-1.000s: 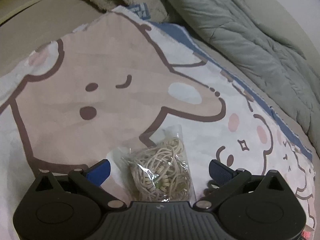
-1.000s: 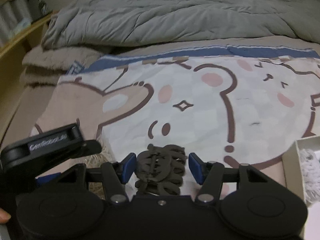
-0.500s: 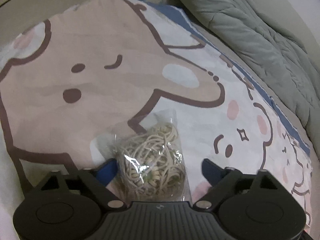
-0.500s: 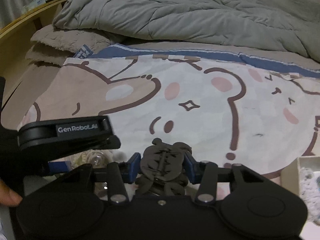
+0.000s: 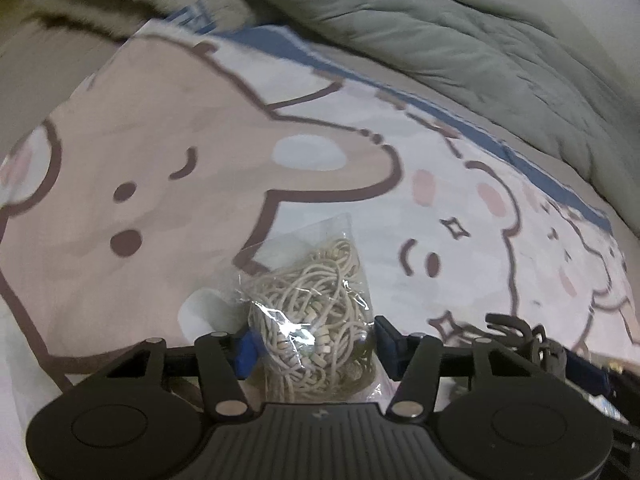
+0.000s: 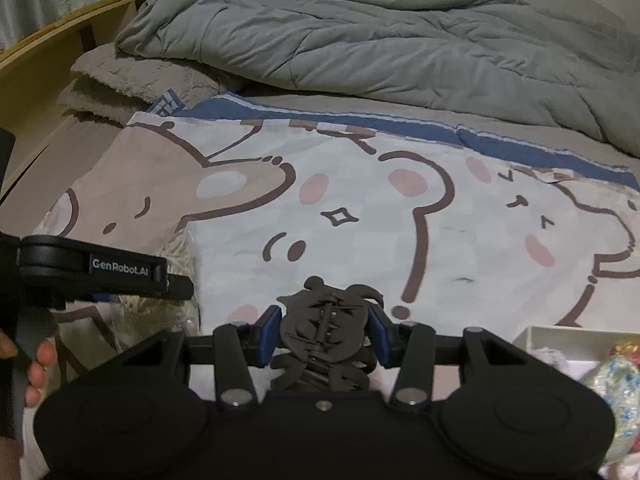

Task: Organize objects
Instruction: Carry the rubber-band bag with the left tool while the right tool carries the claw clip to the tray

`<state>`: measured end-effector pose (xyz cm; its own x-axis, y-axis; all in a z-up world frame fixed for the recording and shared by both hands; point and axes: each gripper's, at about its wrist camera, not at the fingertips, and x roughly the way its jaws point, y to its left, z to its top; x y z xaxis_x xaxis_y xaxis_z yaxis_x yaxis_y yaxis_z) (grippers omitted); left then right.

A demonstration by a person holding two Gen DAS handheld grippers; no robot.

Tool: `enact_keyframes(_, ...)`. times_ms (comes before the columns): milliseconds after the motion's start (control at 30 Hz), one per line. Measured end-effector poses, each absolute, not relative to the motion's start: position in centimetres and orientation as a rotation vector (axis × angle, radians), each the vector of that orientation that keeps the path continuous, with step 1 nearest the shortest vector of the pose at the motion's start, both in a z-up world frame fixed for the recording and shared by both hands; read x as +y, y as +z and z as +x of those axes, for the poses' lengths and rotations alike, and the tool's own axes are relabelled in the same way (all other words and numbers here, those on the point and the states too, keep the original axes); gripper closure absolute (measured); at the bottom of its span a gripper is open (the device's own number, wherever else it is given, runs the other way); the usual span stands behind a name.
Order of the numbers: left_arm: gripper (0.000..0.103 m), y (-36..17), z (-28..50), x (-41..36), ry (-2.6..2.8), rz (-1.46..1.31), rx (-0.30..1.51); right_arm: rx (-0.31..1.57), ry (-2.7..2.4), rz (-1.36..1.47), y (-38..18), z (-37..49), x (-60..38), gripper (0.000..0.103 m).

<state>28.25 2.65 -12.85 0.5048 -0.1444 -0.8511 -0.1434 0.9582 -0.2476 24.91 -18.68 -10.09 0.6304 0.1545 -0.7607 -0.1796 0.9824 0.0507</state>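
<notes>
My left gripper point(image 5: 314, 344) is shut on a clear plastic bag of beige rubber bands point(image 5: 316, 312), held above the cartoon bear cloth point(image 5: 160, 160). My right gripper point(image 6: 326, 336) is shut on a dark brown claw hair clip point(image 6: 326, 332), also lifted off the cloth point(image 6: 400, 220). The hair clip shows at the right edge of the left wrist view point(image 5: 516, 332). The left gripper's body point(image 6: 100, 268) and part of the bag point(image 6: 176, 256) show at the left of the right wrist view.
A white box point(image 6: 560, 340) with a shiny wrapped item point(image 6: 616, 376) sits at the lower right. A grey quilt point(image 6: 380, 40) and a folded fuzzy blanket point(image 6: 132, 80) lie at the back. A wooden bed frame point(image 6: 48, 52) runs along the left.
Both grippers closed on their objects and lifted them: the left on the bag of rubber bands, the right on the hair clip. Both views rose and tilted back.
</notes>
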Motion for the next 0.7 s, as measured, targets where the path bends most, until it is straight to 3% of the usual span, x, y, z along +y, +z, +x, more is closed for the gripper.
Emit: enact_keyframes(700, 0.046, -5.2, 21.7, -1.2, -0.174, -0.225, 0.909, 0.748, 0.182, -0.034, -3.6, 18.8, -23.4, 0.056)
